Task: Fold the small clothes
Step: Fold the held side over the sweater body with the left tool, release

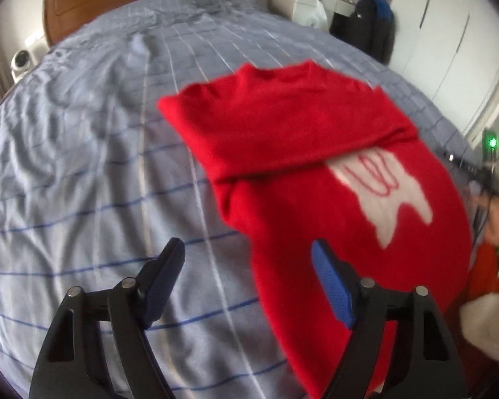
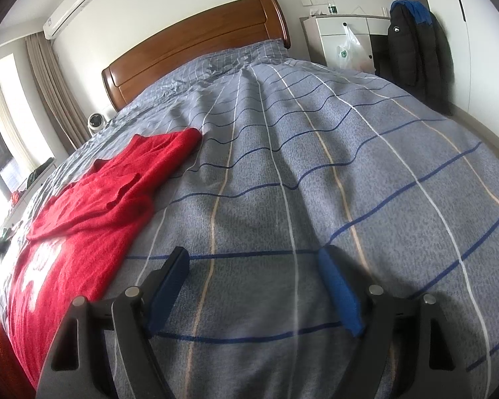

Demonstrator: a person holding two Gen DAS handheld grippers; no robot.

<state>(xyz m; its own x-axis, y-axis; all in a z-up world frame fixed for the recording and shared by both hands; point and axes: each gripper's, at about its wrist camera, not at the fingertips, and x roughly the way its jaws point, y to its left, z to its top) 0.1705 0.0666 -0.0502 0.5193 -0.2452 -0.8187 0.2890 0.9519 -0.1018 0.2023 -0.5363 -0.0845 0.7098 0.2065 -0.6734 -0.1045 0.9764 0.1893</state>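
Observation:
A small red sweater (image 1: 299,153) with a white print (image 1: 379,186) lies flat on the bed, its top part with the sleeves folded down over the chest. My left gripper (image 1: 249,252) is open and empty, just above the bedspread at the sweater's lower left edge; its right finger (image 1: 329,282) is over the red cloth. In the right wrist view the sweater (image 2: 93,199) lies at the left. My right gripper (image 2: 252,259) is open and empty over bare bedspread, to the right of the sweater.
The bed has a grey-blue checked cover (image 2: 316,166) and a wooden headboard (image 2: 196,46). A white cabinet (image 2: 342,40) and hanging dark jackets (image 2: 415,46) stand at the far right. A small white fan (image 2: 96,123) sits by the bed's far left side.

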